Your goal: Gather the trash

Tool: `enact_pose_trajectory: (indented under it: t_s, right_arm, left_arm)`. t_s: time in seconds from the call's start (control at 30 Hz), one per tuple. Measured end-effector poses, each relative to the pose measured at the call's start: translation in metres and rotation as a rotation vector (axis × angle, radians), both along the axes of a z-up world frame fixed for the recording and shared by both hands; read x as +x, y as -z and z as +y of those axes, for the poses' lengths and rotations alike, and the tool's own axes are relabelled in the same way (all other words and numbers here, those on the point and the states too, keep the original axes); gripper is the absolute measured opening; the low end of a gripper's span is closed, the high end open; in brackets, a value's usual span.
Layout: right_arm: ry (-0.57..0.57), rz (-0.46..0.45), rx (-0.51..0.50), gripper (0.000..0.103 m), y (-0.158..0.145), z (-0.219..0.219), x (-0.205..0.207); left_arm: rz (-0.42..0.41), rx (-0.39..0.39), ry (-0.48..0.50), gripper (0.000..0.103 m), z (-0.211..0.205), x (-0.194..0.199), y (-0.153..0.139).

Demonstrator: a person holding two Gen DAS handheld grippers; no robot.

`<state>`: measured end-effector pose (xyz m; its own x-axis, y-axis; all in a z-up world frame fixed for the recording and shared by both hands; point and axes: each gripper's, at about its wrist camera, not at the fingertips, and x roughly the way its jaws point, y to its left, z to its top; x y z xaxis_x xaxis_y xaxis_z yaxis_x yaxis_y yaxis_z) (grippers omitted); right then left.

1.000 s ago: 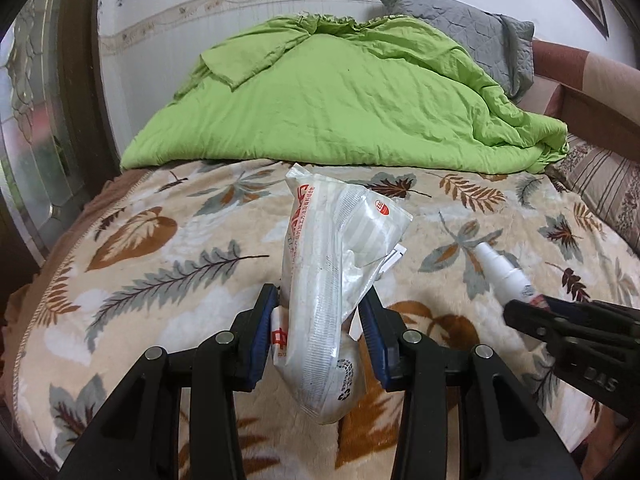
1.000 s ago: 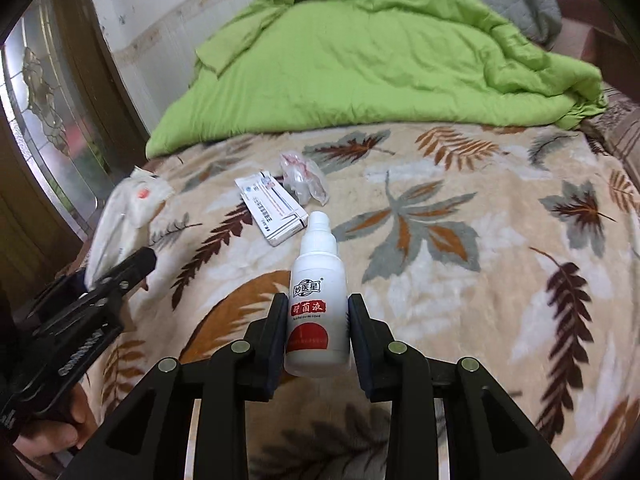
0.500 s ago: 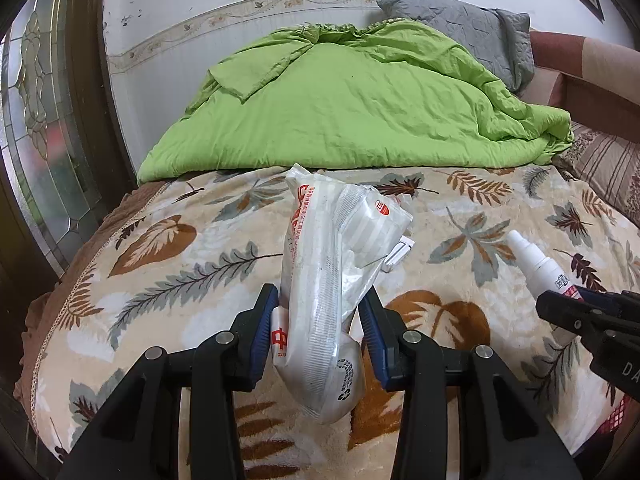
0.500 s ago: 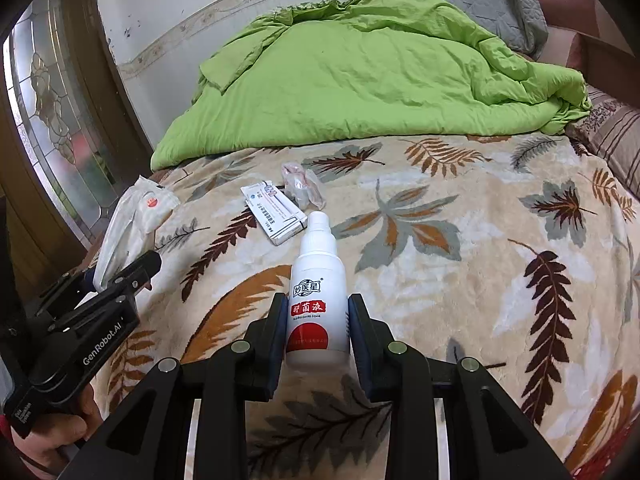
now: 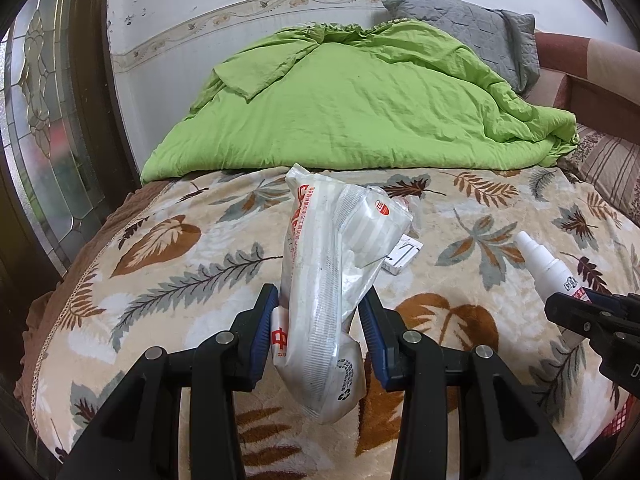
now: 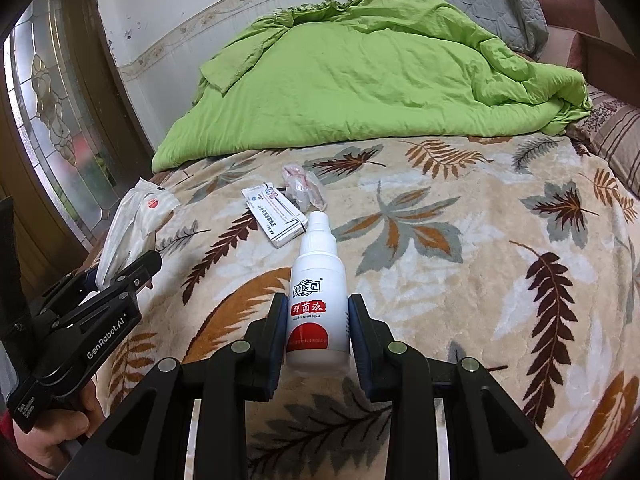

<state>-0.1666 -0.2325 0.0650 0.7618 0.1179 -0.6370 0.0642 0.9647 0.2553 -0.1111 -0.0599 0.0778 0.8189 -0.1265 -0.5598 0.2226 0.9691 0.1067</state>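
Left hand-held gripper [image 5: 318, 318] pinches crinkly plastic bag [image 5: 332, 280]; right [image 6: 314, 330] clamps smooth white bottle [image 6: 318, 300].

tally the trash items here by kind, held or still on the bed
Plastic bags or wrappers: 2, a white bag in the left hand-held gripper and a clear crumpled wrapper on the blanket
Bottles: 1, a white spray bottle in the right hand-held gripper
Cardboard boxes: 1, a small white box on the blanket
Total: 4
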Motion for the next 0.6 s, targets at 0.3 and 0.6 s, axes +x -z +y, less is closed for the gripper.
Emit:
enact_pose_trajectory:
  t_s: [0.3,0.6]
  right_arm:
    - [-0.003,-0.004,-0.002,0.032,-0.0002,0.0017,0.0008]
    - [-0.015,-0.007,-0.011,0.032,-0.0012,0.0063,0.0018]
  left_arm:
    - [-0.002,0.003,-0.005,0.04,0.0023,0.0004,-0.0001]
    - [-0.003,0.005,-0.005,0.04,0.0047,0.002,-0.0002]
